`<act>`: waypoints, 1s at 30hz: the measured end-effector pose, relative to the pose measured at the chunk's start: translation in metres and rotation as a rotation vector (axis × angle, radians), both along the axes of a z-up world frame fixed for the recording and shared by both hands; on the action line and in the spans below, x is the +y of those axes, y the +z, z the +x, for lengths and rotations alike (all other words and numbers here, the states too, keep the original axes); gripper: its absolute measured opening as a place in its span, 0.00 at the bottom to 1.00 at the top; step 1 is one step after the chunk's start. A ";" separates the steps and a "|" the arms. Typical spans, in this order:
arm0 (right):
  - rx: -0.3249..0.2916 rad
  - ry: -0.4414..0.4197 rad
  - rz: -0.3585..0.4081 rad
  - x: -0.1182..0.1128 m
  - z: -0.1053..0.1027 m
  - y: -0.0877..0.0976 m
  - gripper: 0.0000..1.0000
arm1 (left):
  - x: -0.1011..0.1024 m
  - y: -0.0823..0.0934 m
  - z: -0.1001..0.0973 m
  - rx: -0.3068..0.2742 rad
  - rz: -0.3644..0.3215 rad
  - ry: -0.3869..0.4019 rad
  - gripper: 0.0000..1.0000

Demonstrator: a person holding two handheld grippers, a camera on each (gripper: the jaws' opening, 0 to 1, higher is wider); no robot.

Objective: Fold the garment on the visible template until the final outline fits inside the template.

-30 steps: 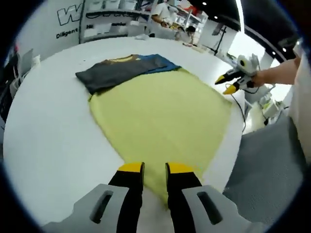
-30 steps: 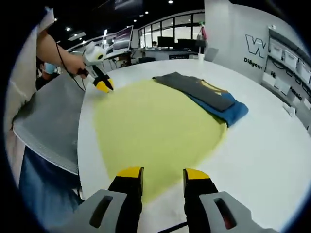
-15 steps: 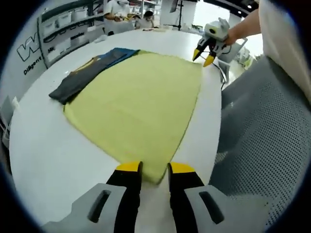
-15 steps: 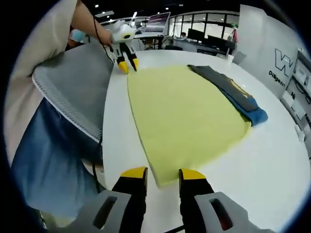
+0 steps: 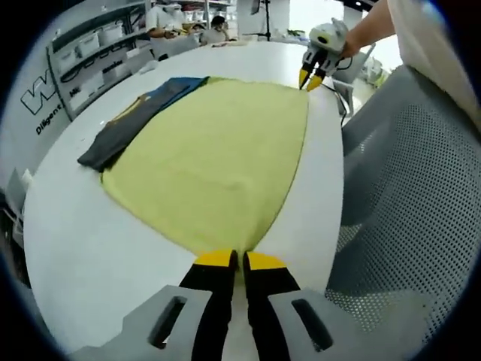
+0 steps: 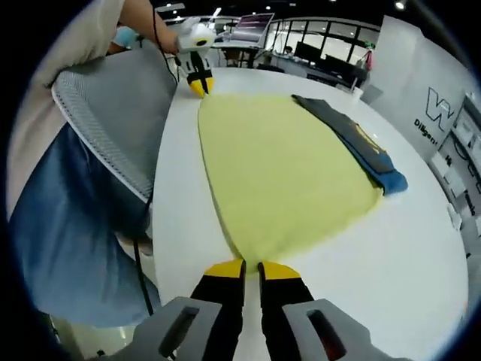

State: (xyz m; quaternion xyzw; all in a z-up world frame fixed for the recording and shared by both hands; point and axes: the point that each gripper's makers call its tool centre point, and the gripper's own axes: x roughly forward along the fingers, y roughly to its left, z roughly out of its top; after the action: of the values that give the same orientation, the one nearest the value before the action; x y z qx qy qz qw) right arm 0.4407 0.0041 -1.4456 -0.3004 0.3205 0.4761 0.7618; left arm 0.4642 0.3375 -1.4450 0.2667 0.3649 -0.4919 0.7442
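— Both claws have closed since a moment ago?
— Yes. Left claw (image 5: pixel 233 259) is pinched on the near corner of the yellow garment (image 5: pixel 214 154); right claw (image 6: pixel 252 265) grips the other near corner.
— And the garment?
— Spread flat ahead of each claw on the white bench (image 5: pixel 75 233), a dark folded shirt (image 5: pixel 124 128) at its far edge.

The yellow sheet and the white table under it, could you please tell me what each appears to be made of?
The yellow sheet looks like soft matte fabric, perhaps a knit or felt: it lies limp, shows no shine, and its edge is slightly wavy. The white table appears to be a hard, smooth surface, probably laminate or painted board, judging by its faint even sheen; the exact material cannot be told.
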 end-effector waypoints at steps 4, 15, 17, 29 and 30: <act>0.003 -0.010 -0.004 -0.001 0.001 0.001 0.00 | 0.000 0.000 -0.001 0.002 0.010 -0.003 0.01; 0.039 -0.022 0.041 -0.005 0.004 0.025 0.00 | 0.004 0.022 0.000 0.044 -0.034 0.016 0.01; 0.036 -0.022 0.055 -0.006 0.009 0.035 0.00 | 0.004 0.032 0.005 0.059 -0.049 0.029 0.01; -0.046 -0.071 0.119 -0.012 0.065 0.093 0.00 | -0.002 0.096 0.062 0.093 -0.131 0.103 0.01; -0.058 -0.073 0.121 -0.013 0.071 0.098 0.00 | -0.003 0.103 0.070 0.094 -0.136 0.111 0.01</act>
State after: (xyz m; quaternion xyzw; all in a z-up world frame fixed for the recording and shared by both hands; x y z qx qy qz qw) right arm 0.5117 -0.0086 -1.3475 -0.2556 0.2796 0.4577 0.8043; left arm 0.5346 0.3343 -1.3424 0.1717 0.3792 -0.4856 0.7687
